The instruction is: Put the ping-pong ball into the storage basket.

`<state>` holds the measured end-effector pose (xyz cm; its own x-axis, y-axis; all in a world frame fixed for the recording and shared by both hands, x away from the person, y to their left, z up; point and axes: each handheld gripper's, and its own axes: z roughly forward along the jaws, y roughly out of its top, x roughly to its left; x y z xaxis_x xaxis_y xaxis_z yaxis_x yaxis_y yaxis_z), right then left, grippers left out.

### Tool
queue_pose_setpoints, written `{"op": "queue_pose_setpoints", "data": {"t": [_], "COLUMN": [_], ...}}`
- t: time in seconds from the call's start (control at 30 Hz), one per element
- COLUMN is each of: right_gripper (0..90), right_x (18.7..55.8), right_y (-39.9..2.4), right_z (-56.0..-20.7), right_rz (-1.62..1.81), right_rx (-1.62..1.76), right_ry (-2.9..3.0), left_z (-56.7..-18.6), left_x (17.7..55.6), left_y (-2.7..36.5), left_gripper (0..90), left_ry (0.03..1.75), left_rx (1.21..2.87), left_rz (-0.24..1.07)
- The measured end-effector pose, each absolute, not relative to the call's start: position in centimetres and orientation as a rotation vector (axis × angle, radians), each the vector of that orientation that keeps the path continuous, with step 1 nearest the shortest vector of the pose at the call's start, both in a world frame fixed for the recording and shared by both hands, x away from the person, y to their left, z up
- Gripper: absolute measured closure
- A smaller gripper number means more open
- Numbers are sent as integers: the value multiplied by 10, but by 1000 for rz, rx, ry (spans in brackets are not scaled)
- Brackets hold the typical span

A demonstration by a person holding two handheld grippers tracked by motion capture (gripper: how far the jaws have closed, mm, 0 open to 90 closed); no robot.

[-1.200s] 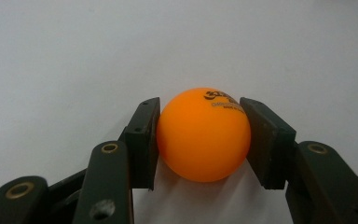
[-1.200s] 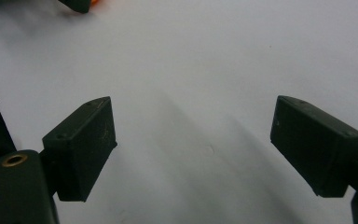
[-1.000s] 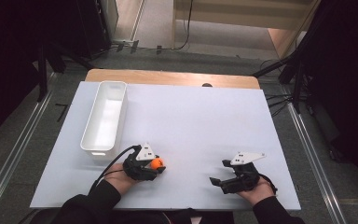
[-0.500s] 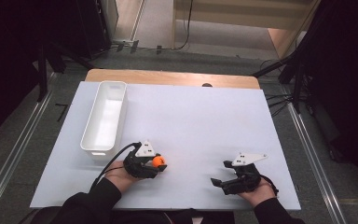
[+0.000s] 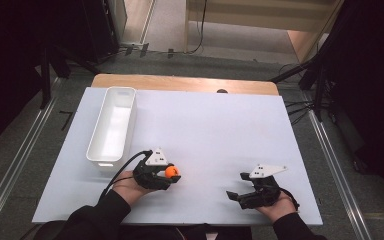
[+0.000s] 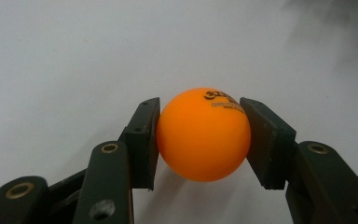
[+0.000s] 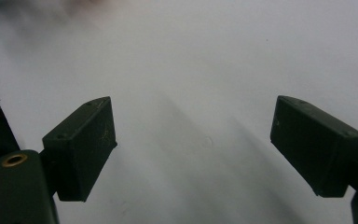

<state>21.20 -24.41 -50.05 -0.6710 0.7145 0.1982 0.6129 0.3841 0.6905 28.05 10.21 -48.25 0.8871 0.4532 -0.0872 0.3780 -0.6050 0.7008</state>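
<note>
- The left tool [image 5: 171, 176] is clamping an orange ball [image 5: 171, 171] between its two jaws; in the left gripper view both black pads are pressing the ball [image 6: 203, 134] at its sides, just above the white desk [image 5: 210, 130].
- The ball is sitting at about 7 o'clock on the desk, near the front edge, with the white tray [image 5: 112, 126] at roughly 11 o'clock from it.
- The step in hand looks like carrying: the ball is gripped and ready to travel, most likely toward the tray.
- The next move is probably calling for a lift clear of the desk, a swing toward 11 o'clock over the tray's near rim, then a release inside.
- The right tool [image 5: 240, 195] is resting at about 5 o'clock with its jaws standing wide apart and nothing between them; the right gripper view is showing bare desk [image 7: 205, 70] between the pads.
- Open room is lying across the centre and toward 1 o'clock; the front edge is running close under both hands, so any drop there is risking a roll off.
</note>
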Motion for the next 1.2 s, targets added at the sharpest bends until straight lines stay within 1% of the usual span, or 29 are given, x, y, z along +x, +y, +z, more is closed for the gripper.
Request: {"op": "queue_pose_setpoints", "data": {"t": [0.37, 0.8, 1.2], "right_gripper": [126, 126, 127], "right_x": [212, 211, 211], "right_y": [-244, -245, -245], "right_z": [-501, -501, -500], "right_rz": [1149, 1143, 1143], "right_rx": [1203, 1204, 1201], "right_ry": [2505, 2503, 2504], "left_z": [-472, -463, -452], "left_x": [281, 283, 284], "left_y": [102, 103, 108], "left_gripper": [508, 507, 507], "left_ry": [583, 602, 639], "left_rx": [2288, 2292, 2287], "left_rz": [123, 86, 112]}}
